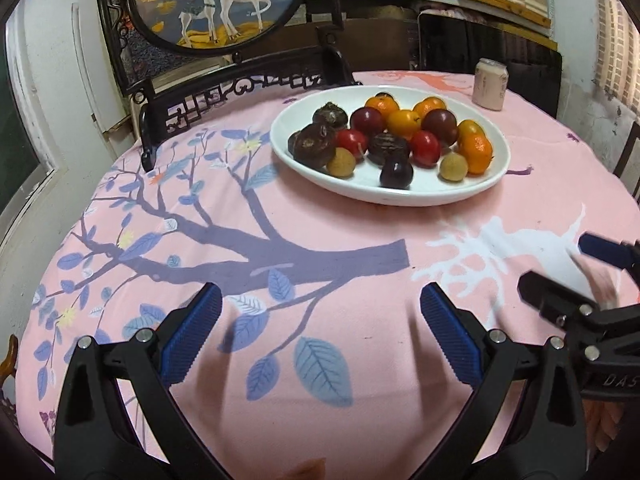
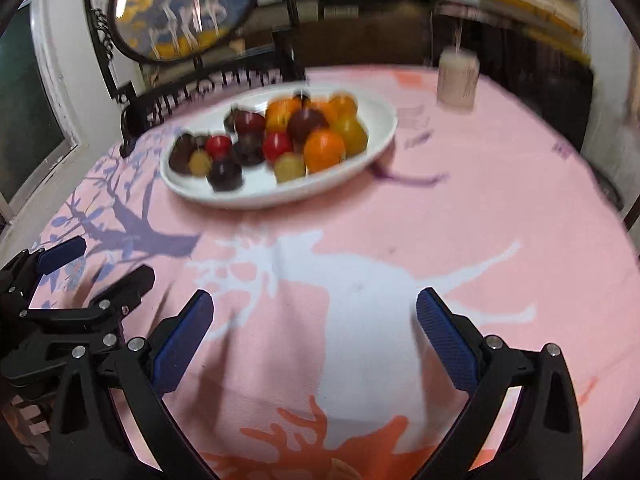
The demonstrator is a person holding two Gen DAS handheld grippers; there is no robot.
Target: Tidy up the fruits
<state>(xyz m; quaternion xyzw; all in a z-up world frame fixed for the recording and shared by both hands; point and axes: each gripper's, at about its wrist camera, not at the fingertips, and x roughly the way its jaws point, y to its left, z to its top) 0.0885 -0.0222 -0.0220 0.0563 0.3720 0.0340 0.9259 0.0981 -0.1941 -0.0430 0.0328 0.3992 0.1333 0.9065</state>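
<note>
The left gripper (image 1: 320,320) and the right gripper (image 2: 314,324) both hover with jaws spread wide and nothing between them, side by side above the near half of the round table (image 1: 360,236), whose pink printed cloth lies bare from the near edge up to the plate. The white oval plate (image 1: 400,196) sits toward the far edge, holding the fruits (image 1: 400,136): oranges, red and dark plums, brown and pale round ones. A pale can (image 1: 490,84) stands at the far right edge, apart from the plate. A dark carved screen (image 1: 216,12) rises along the far left edge.
</note>
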